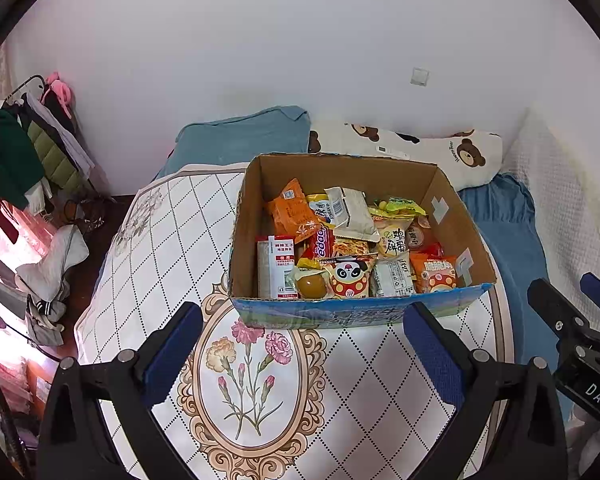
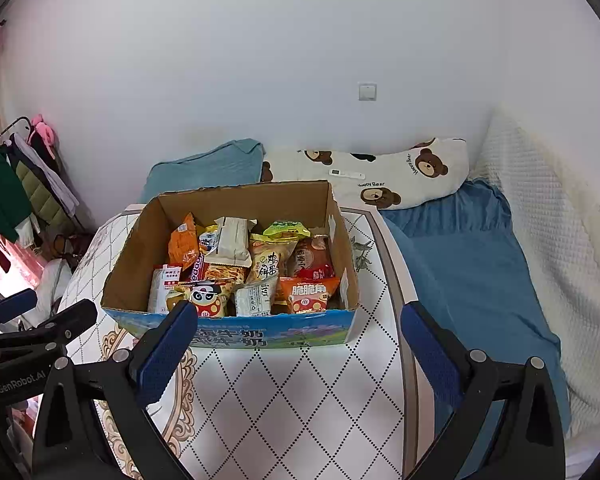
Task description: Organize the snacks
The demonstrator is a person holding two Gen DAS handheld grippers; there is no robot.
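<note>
White wall and a bed with a blue sheet (image 2: 472,264) form the backdrop; in the foreground a table covered by a diamond-patterned floral cloth (image 1: 260,380) carries an open cardboard box (image 1: 256,184) that holds every visible snack packet. Both hand-held grippers hang above the near part of the table, on the viewer's side of the box, each with its blue-padded fingers spread wide and nothing between them. Left gripper (image 1: 302,344) faces the box almost squarely: the printed front wall (image 1: 356,312) lies straight ahead, close beyond its fingertips. Right gripper (image 2: 300,344) sees the same box (image 2: 236,200) ahead and slightly to its left, with the front wall just past its left fingertip. Long axis of the box runs left to right across both views, so either gripper would have to travel forward and over the front wall to reach the contents. Nearest packets sit along that wall: a panda-print pack (image 1: 350,278) roughly central, a red-and-white carton (image 1: 278,268) at the left end, and an orange pack (image 1: 434,274) at the right end. By this layout the left gripper appears better placed for the carton and panda pack, the right gripper for the orange pack (image 2: 310,294). No snack lies outside the box.
</note>
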